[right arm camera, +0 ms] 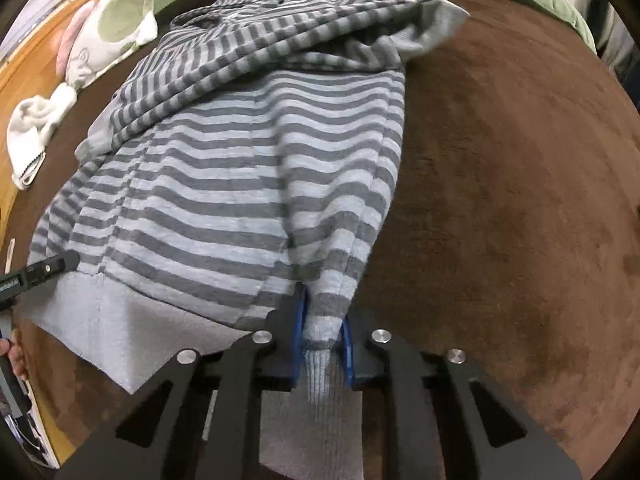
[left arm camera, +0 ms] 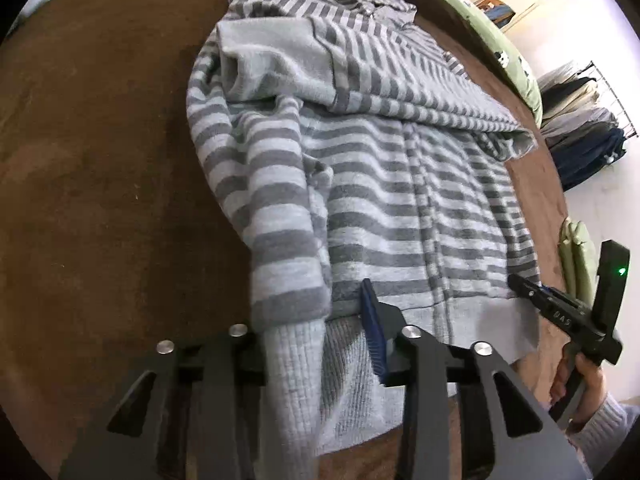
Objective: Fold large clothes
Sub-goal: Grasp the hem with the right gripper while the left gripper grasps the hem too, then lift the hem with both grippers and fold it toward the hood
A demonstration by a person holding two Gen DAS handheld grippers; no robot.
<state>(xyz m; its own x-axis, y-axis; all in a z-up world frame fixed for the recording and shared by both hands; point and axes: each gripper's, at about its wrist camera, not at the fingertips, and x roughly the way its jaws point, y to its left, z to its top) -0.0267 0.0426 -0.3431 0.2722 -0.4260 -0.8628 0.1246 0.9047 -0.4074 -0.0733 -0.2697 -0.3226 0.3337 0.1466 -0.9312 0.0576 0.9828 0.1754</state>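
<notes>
Striped hoodie (right arm camera: 224,184) lies flat on brown carpet (right arm camera: 500,200), sleeves folded over body, hood at far end; right gripper (right arm camera: 322,344) nearly closed, blue pads pinching ribbed cuff (right arm camera: 320,364) of right sleeve at near hem; left gripper (left arm camera: 320,344) partly closed on cuff and hem at near left corner; grip there looks firm but left pad hidden.

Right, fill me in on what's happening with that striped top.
A person holding a gripper in each hand is folding a grey striped hoodie laid on a brown carpet. Both sleeves are already folded in over the body. The right gripper is shut on the right sleeve's cuff and hem. The left gripper is closed on the cuff and hem at the other corner.
</notes>
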